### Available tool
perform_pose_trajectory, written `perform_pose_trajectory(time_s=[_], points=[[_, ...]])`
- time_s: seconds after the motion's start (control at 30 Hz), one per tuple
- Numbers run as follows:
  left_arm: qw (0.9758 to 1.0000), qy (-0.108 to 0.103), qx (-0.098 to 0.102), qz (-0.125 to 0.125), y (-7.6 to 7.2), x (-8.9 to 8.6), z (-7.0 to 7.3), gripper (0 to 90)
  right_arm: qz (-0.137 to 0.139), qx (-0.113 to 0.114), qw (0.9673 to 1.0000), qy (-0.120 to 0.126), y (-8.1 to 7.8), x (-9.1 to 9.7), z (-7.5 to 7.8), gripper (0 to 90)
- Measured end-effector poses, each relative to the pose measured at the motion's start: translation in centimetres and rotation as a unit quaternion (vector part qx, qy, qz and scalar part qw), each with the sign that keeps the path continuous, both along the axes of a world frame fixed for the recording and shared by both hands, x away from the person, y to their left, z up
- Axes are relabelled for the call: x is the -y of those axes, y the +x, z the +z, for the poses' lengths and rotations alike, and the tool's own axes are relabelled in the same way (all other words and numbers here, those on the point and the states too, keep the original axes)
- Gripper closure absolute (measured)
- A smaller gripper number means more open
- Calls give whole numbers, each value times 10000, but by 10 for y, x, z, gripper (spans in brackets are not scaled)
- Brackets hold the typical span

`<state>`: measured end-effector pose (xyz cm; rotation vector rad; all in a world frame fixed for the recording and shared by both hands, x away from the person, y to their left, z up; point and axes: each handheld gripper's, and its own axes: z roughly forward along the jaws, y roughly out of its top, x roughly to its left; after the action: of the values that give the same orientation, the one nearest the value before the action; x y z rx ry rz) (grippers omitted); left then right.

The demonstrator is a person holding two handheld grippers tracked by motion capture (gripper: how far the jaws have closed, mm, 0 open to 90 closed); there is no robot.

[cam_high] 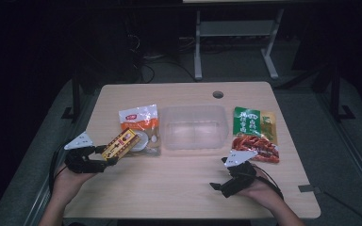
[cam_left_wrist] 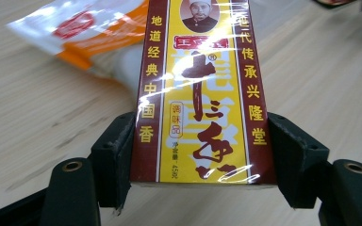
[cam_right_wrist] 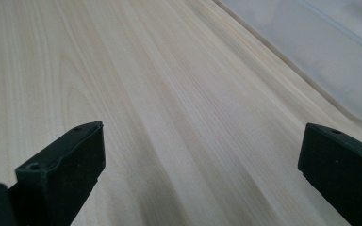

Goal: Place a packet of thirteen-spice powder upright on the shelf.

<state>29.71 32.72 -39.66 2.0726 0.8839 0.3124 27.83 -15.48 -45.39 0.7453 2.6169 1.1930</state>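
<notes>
I read the most off the yellow-and-maroon box (cam_left_wrist: pixel 202 94) clamped between my left gripper's (cam_left_wrist: pixel 200 155) jaws. Left maroon band, running away from the jaws: 地道经典中国香. Right band: 代传承兴隆堂, with a first character cut off by glare. A red banner above the jaw line is too glossy to read. Large brush characters fill the yellow middle; I can't make them out. A small pink tag between the jaws reads 调味品. Tiny print near the box's near end looks like 净含量 45克. Beyond the jaws to the left, the white-and-orange pouch (cam_left_wrist: pixel 85 33) bears a red logo, blurred. In the high view, the green packet (cam_high: pixel 247 121) carries white characters, too small to read.
</notes>
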Motion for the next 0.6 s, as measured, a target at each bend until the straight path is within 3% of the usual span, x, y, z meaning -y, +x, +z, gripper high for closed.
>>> perform_pose_trajectory(time_s=[0.3,0.4,0.57,0.6], points=[[9981,-104,123,-594,-8,33,11,319,369,-99,9992,92,-4,-6,3,9],[9967,-108,144,-790,-9,43,12,319,428,-40,9989,212,-5,-6,5,9],[9937,-182,139,-1093,-10,60,13,318,492,-50,9986,198,-6,-6,7,9],[9923,-156,156,-1219,-10,66,13,319,492,-79,9985,215,-5,-6,8,9]])
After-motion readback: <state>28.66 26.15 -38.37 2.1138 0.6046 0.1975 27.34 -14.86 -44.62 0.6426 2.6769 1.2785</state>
